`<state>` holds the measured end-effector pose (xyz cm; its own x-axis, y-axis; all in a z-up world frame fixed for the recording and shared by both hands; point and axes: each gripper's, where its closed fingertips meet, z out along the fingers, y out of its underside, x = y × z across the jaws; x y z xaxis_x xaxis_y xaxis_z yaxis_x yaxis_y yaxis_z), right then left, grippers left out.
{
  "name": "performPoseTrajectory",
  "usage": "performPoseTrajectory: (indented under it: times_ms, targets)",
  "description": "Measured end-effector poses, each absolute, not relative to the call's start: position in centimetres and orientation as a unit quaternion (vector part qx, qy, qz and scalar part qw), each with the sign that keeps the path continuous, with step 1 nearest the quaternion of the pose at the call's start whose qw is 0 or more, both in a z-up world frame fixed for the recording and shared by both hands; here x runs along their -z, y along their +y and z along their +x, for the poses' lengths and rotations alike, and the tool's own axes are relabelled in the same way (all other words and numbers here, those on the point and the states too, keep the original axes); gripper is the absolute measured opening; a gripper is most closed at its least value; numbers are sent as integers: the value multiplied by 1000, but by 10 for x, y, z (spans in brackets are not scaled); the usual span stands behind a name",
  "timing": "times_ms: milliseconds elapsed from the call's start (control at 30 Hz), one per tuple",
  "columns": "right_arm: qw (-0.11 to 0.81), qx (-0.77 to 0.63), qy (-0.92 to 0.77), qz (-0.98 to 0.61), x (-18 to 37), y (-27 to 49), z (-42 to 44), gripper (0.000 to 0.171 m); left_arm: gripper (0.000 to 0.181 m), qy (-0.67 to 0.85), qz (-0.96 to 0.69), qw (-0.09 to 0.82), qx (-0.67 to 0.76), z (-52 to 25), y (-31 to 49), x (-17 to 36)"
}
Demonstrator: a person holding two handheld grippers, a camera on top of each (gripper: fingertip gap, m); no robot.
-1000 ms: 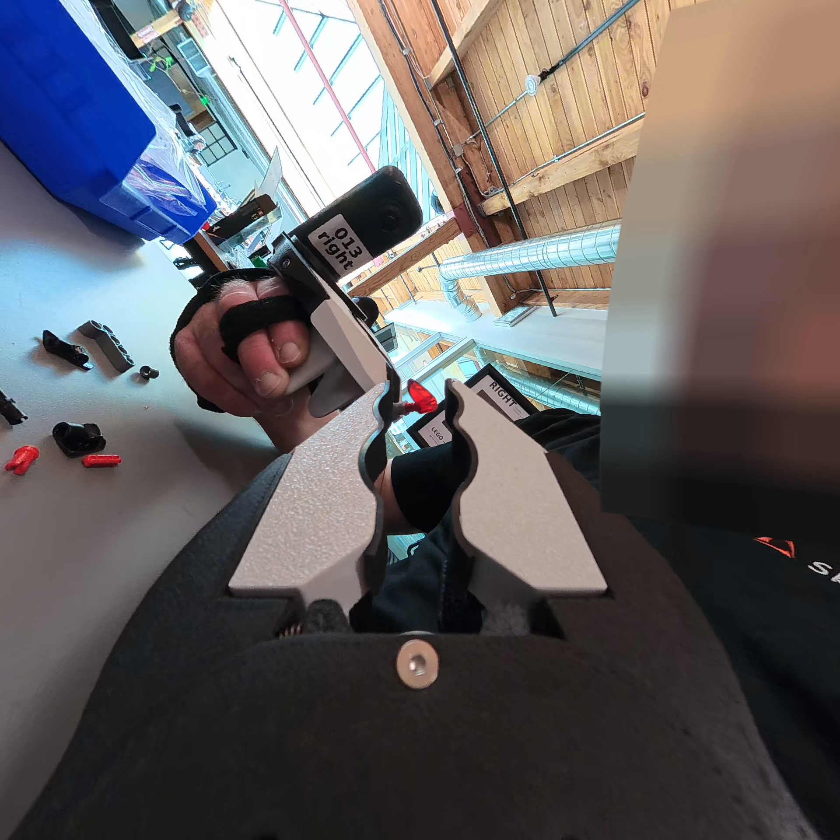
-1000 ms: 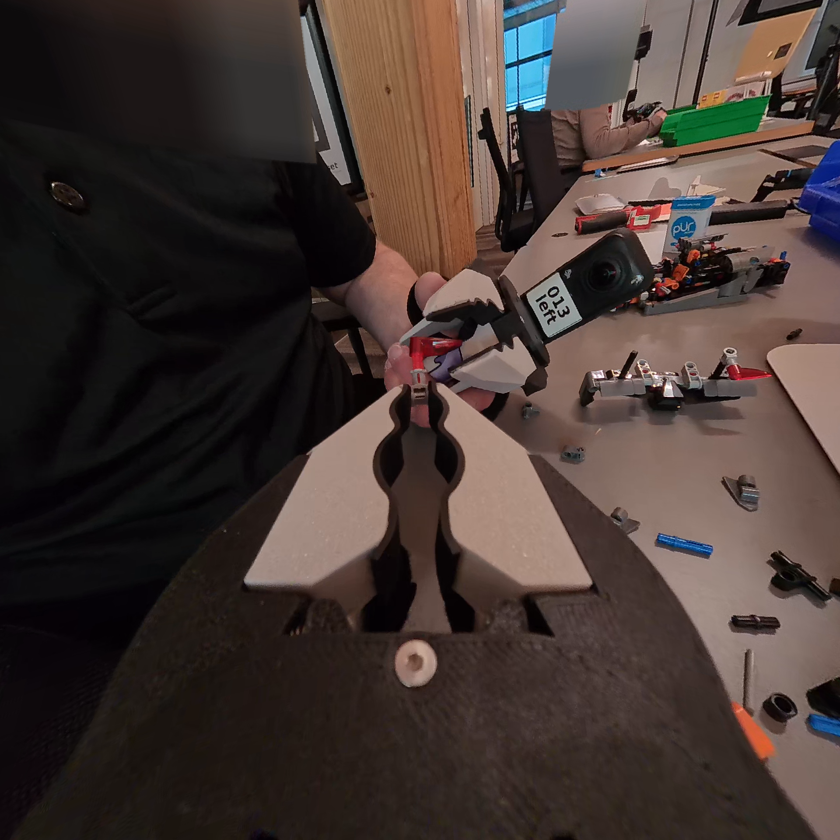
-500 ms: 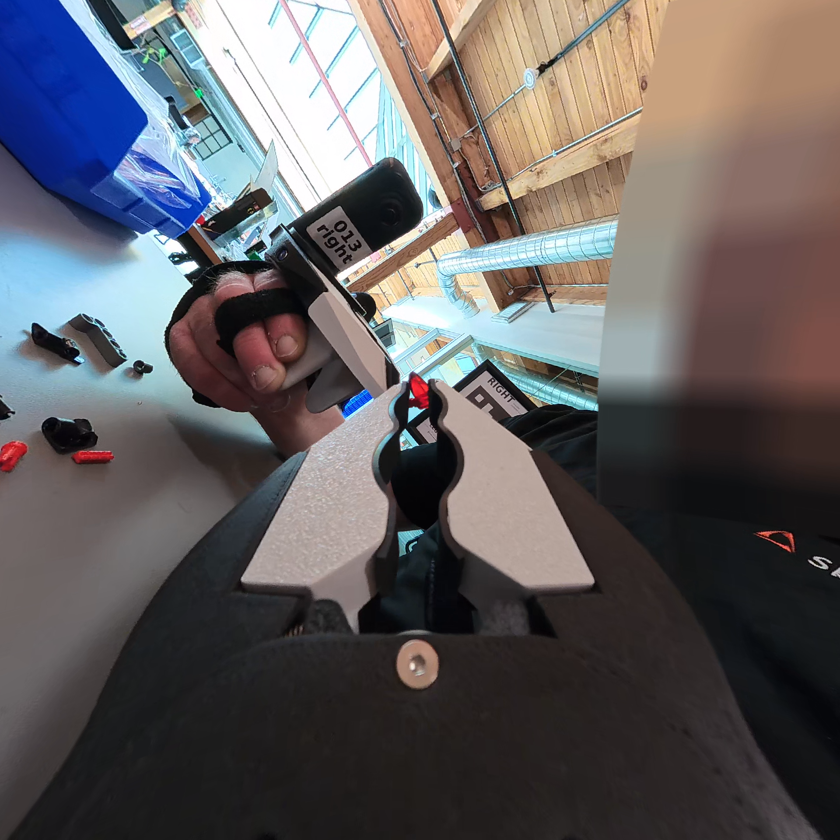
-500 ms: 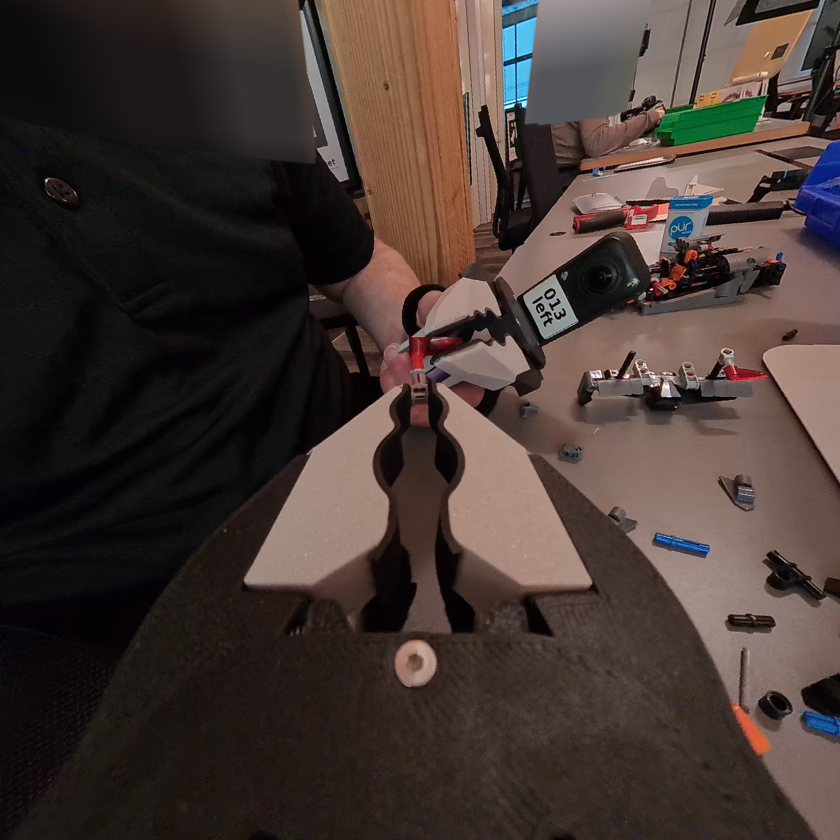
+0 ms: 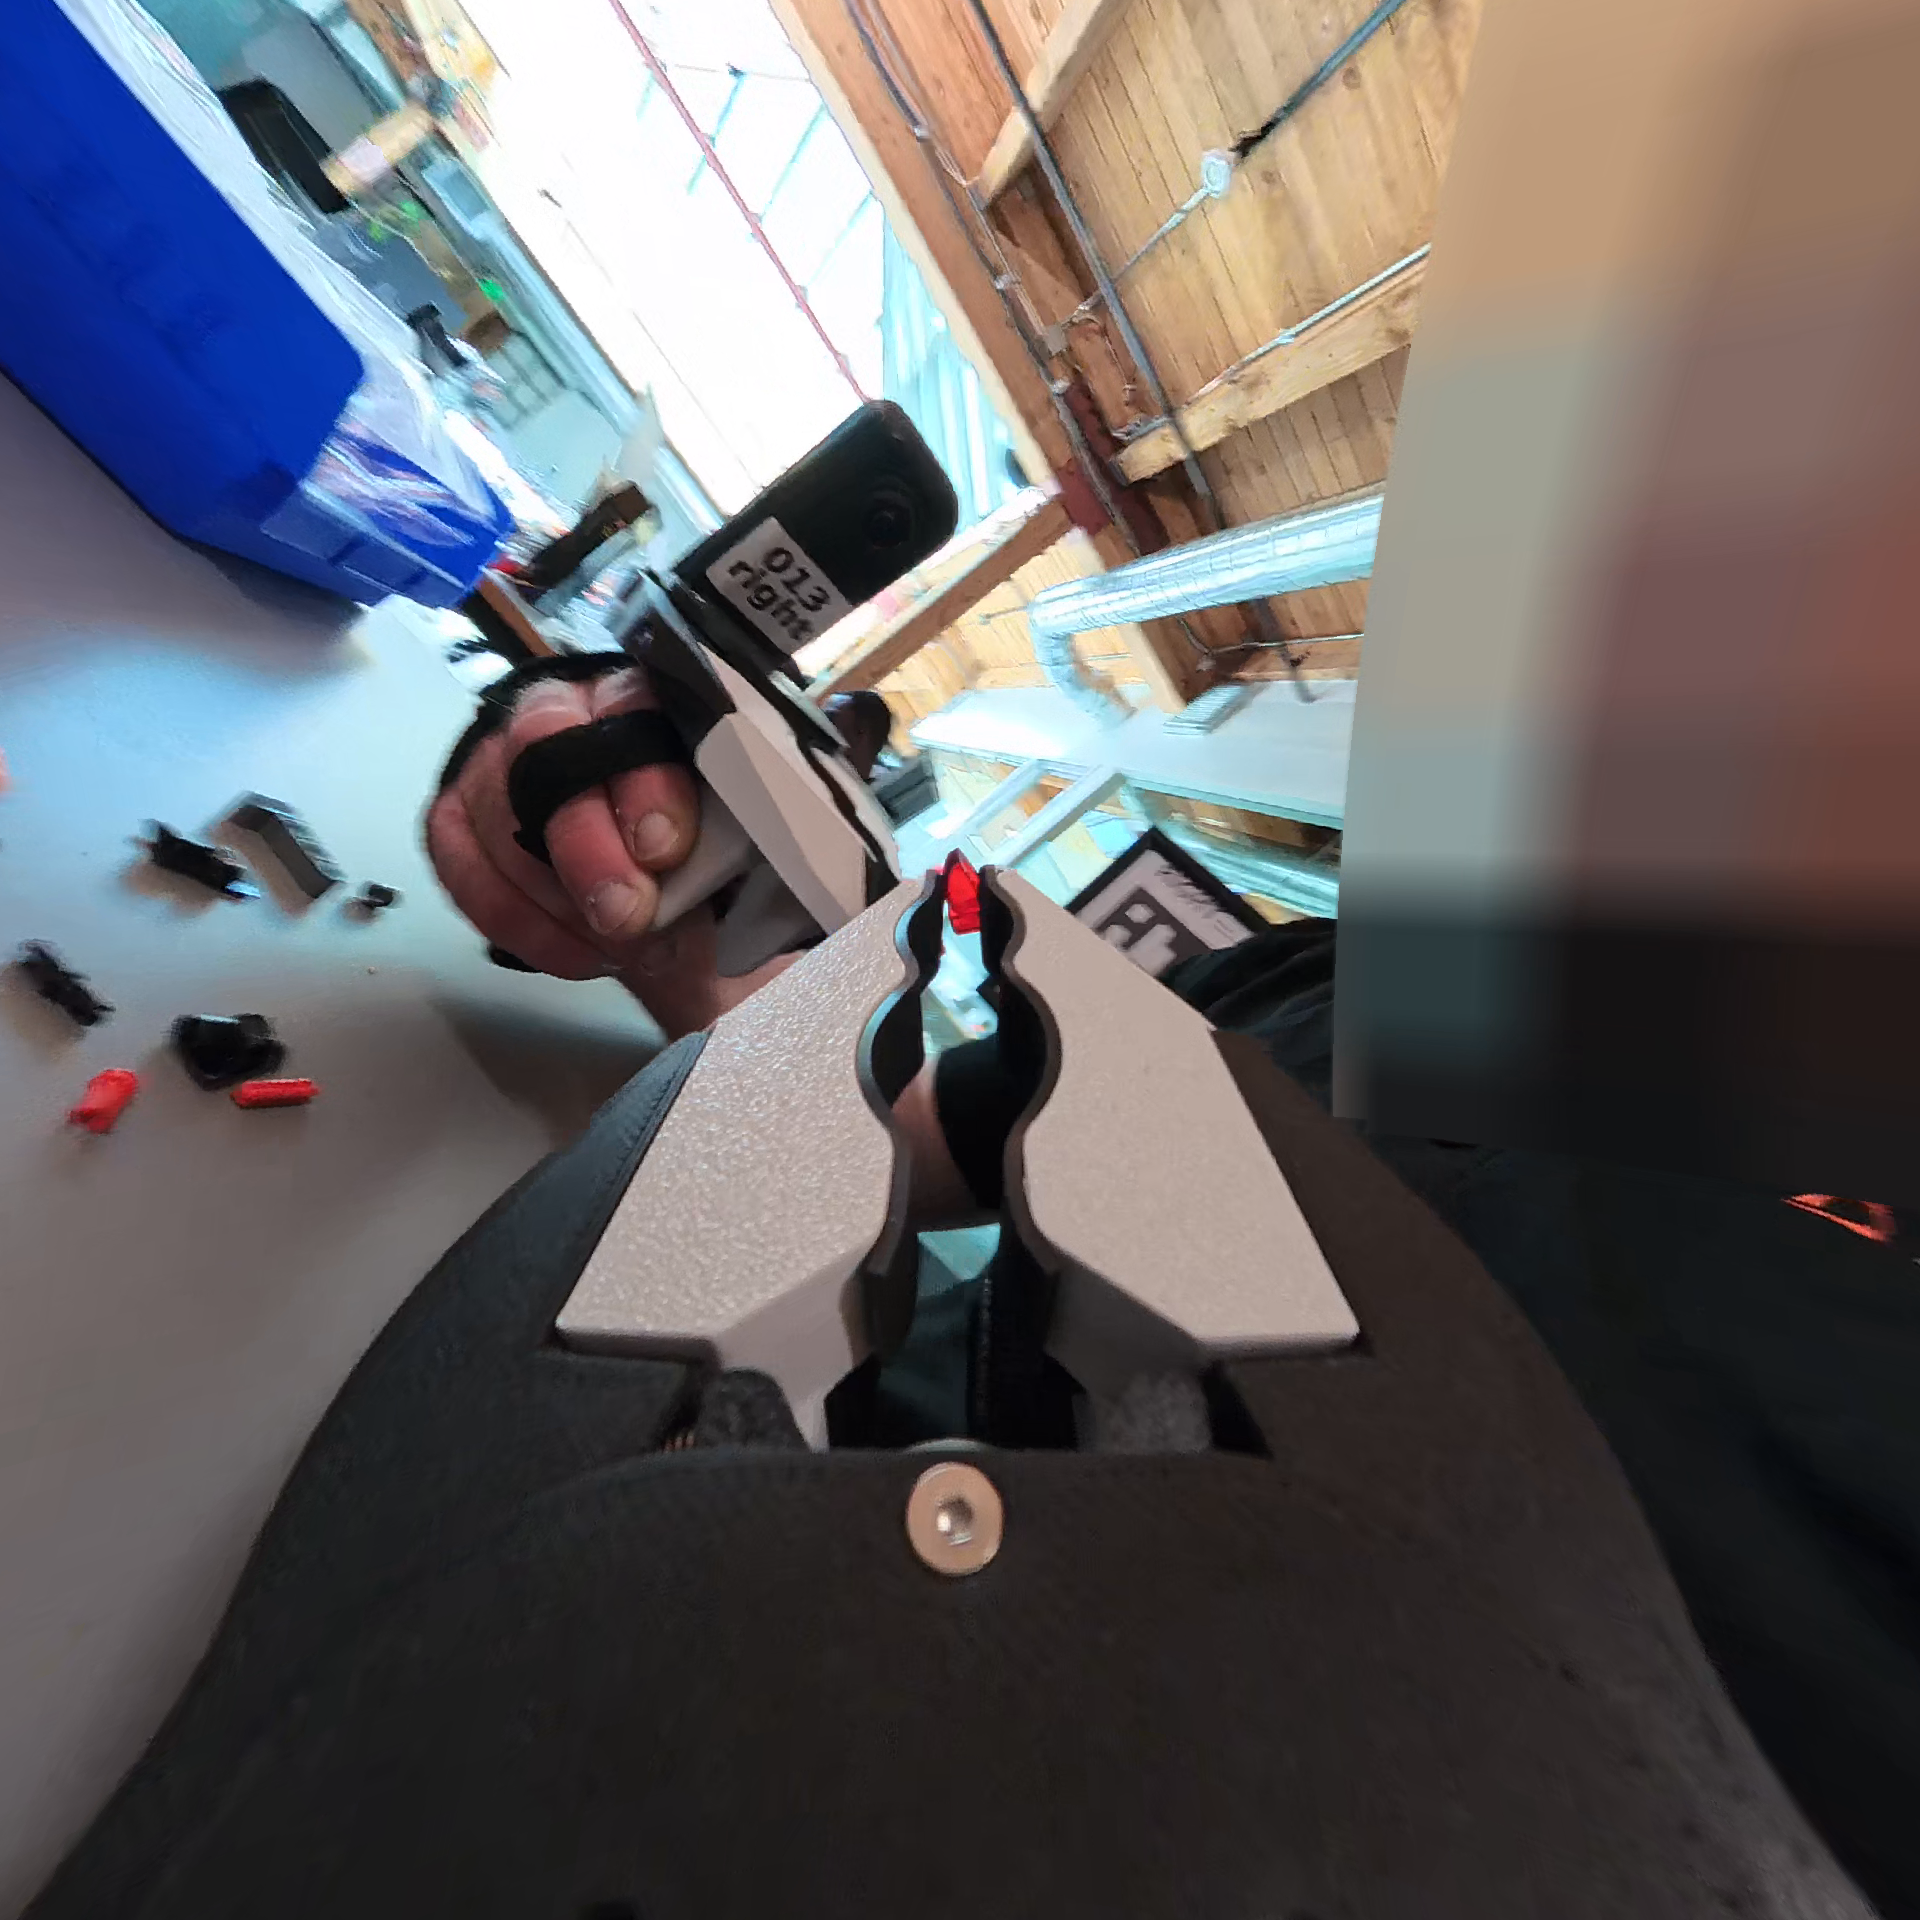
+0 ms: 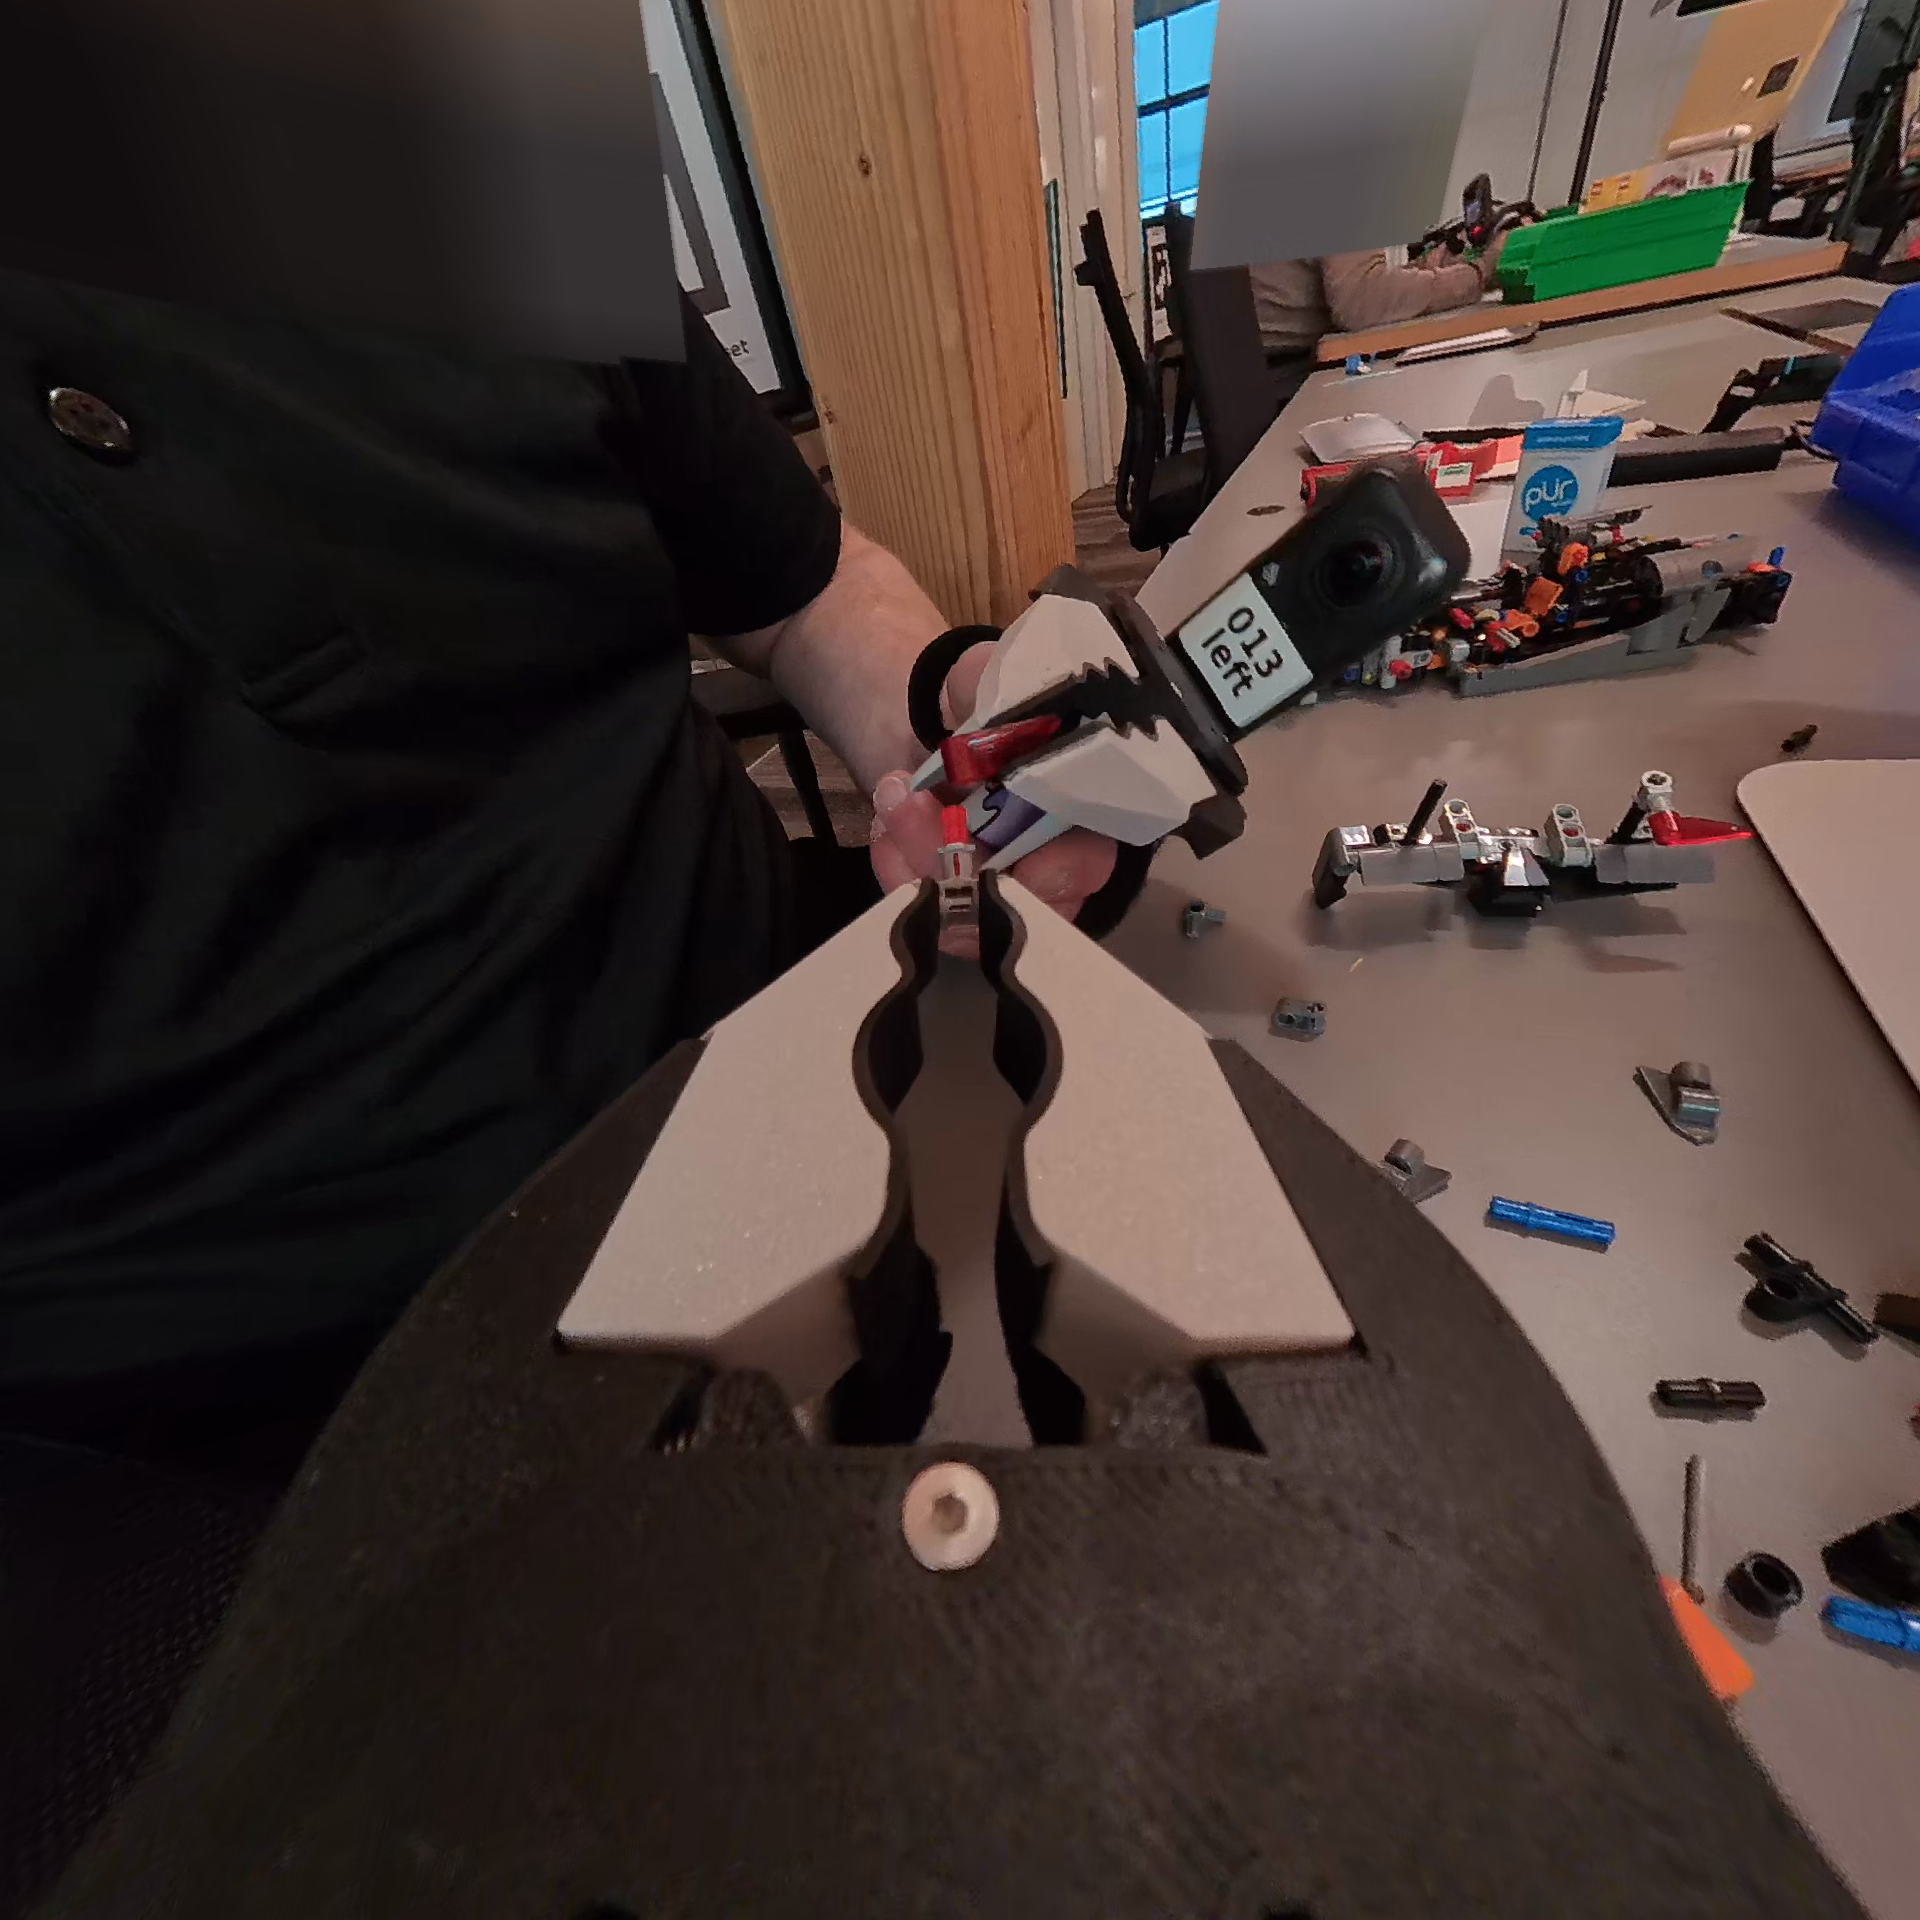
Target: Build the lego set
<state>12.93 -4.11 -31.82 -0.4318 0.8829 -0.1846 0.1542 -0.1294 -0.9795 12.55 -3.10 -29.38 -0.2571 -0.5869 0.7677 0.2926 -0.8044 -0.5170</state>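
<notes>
Right wrist view: right gripper (image 6: 958,896) is pinching a small grey connector (image 6: 956,902) with a red pin end; left gripper (image 6: 940,774) is clamping a red wedge piece (image 6: 1000,748) just above it. Blue bin (image 6: 1878,416) is sitting at the bench's (image 6: 1455,1039) far edge, contents unclear. Grey partial assembly (image 6: 1507,857) is lying mid-bench.

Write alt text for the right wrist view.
The right gripper pinches a small grey connector with a red pin, held up to the left gripper, which clamps a red wedge piece. Behind them sits a person in a black shirt; loose Lego parts and a grey assembly lie on the table.
</notes>
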Motion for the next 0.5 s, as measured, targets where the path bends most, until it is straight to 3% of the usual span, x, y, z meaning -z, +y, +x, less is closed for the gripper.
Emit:
performPoseTrajectory:
  times_ms: [200,400,500]
  targets:
    - [293,-611,-534,-505,316,-22,118,5,4,189,-582,449,652,112,-10,280]
    - [328,-608,-451,-565,290,1,108,5,4,328,-595,657,326,98,13,254]
    - [344,-610,-414,-581,276,8,102,5,4,378,-557,716,183,96,17,240]
